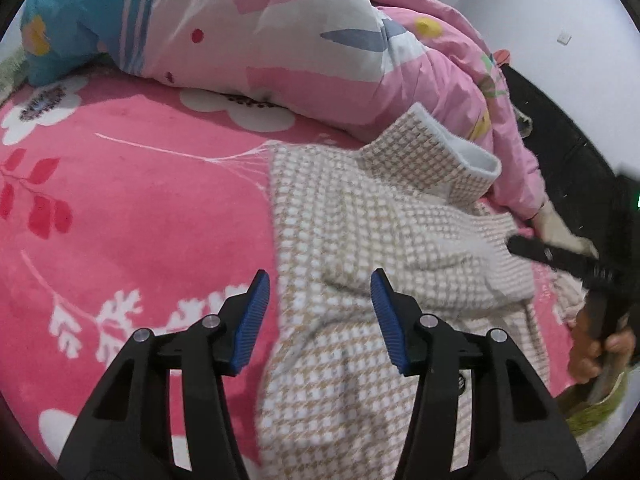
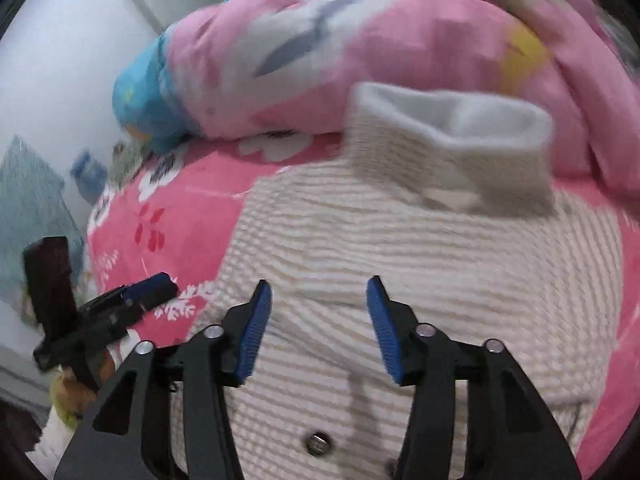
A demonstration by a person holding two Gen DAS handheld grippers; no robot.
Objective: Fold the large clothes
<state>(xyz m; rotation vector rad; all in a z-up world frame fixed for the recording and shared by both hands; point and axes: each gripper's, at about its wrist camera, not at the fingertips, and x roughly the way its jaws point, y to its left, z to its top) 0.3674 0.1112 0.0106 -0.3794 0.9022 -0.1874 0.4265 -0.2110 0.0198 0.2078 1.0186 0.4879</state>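
Left wrist view shows a beige-and-white houndstooth coat (image 1: 360,240) lying rumpled on a pink floral bedspread (image 1: 140,208), its white-lined collar (image 1: 448,148) turned up toward a heaped pink quilt (image 1: 320,40). The left gripper (image 1: 320,320) hovers over the coat's left edge, blue pads (image 1: 252,320) spread apart, gripping nothing. The right gripper (image 2: 318,324), likewise spread and empty, hangs above the coat near a metal button (image 2: 318,442).
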